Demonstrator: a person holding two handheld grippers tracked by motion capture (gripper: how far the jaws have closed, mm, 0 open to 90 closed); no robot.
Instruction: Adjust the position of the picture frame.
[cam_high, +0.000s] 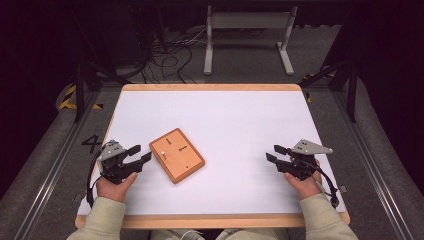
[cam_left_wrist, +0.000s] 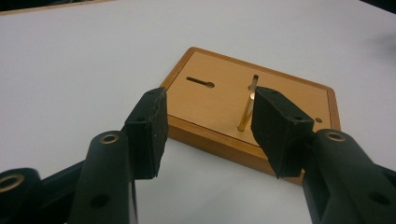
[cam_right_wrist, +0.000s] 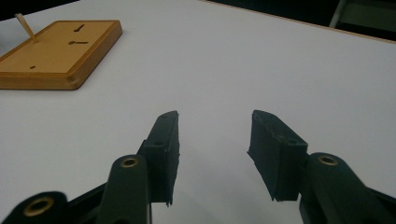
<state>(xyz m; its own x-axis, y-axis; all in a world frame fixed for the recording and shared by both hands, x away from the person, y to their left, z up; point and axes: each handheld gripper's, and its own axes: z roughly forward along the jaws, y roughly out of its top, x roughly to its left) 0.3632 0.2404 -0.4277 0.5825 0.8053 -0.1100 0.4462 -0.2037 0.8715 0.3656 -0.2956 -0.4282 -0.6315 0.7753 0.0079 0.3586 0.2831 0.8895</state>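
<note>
Lying at an angle on the white worktop (cam_high: 240, 115), the wooden board (cam_high: 177, 155) sits left of the worktop's middle, nearer the person's edge than the far one. It is a flat, light brown block with a darker raised rim, and its top carries two keyhole-shaped slots and a small dark hole. A thin wooden peg (cam_left_wrist: 246, 112) stands upright in the board, near the board's left end as the high view shows it.

Just to the left of the board, the left gripper (cam_high: 141, 153) is held in the person's left hand (cam_high: 114, 186) and points at the board. Its jaws are spread apart with nothing between the pads; in the left gripper view the peg shows beyond the gap, close to the inner edge of one jaw, but apart from it.

Well to the right of the board, the right gripper (cam_high: 274, 153) rests in the right hand (cam_high: 306, 185) and also points toward the board. Its jaws stand released over bare worktop, grasping nothing.
</note>
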